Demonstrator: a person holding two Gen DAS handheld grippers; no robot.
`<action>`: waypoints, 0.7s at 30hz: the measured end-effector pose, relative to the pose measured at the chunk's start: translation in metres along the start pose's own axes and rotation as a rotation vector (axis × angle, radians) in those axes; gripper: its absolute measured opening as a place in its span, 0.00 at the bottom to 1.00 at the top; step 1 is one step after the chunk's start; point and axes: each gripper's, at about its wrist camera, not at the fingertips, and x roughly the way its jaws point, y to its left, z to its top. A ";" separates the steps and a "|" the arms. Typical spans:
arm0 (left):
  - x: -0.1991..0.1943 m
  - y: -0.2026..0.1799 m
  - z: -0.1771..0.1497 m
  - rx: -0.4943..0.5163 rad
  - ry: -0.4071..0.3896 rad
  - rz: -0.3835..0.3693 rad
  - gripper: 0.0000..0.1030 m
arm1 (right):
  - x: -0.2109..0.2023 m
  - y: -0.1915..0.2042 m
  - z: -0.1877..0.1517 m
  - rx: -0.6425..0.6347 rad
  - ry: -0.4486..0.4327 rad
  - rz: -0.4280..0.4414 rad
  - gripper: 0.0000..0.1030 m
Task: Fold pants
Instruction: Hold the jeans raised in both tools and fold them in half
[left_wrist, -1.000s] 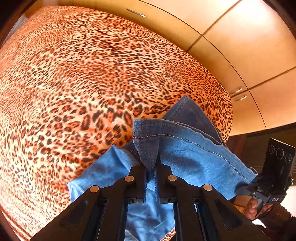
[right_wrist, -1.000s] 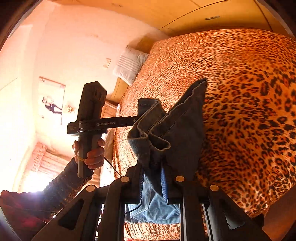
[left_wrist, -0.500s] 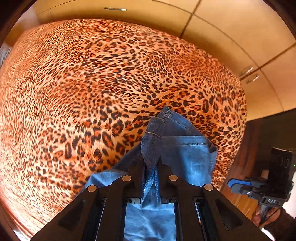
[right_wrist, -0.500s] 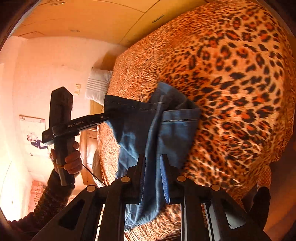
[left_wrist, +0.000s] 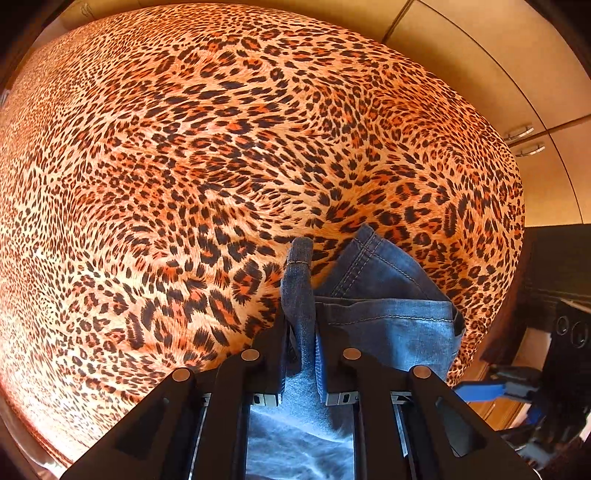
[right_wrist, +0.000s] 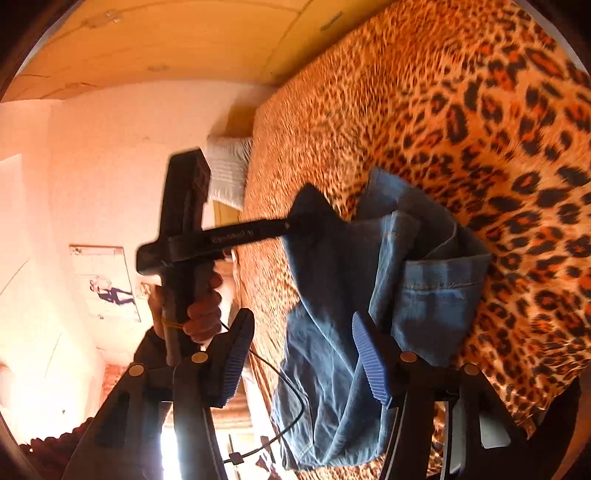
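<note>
A leopard-print bedspread (left_wrist: 221, 155) covers the bed in front of me, with pale wooden cupboard doors (left_wrist: 491, 70) rising behind its far edge and a white pillow (right_wrist: 227, 170) lying at the head of the bed beside a pinkish wall. On that wall hangs a poster (right_wrist: 105, 282) with a figure on it, too washed out to make out further. The blue denim pants (left_wrist: 384, 295) lie bunched near the edge of the bedspread closest to me, partly draped over that edge. My left tongs (left_wrist: 301, 347) are pressed together on a fold of the pants: a narrow ridge of darker denim stands up between the two black fingers, and a stitched hem runs just to the right of it. From my right-hand view I see those same left tongs (right_wrist: 295, 223) from the side, their long black arm reaching into the cloth, with my left hand (right_wrist: 199, 306) wrapped around the handle and a thin cable trailing below it. My right tongs (right_wrist: 299, 354) stand spread wide and hold nothing; the ribbed blue pads (right_wrist: 365, 358) face each other across the gap. The right-hand pad sits in front of the denim; I cannot tell whether it touches the cloth. The left-hand pad is clear of it.
</note>
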 end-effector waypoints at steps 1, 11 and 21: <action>0.000 0.003 -0.001 -0.014 0.002 -0.011 0.12 | 0.009 0.001 0.000 -0.019 0.027 -0.107 0.54; -0.001 0.012 -0.008 0.005 -0.003 -0.049 0.14 | -0.087 0.003 -0.026 0.008 -0.268 -0.341 0.54; -0.002 0.009 -0.012 0.000 -0.018 -0.043 0.15 | 0.014 -0.023 -0.001 0.012 -0.128 -0.373 0.03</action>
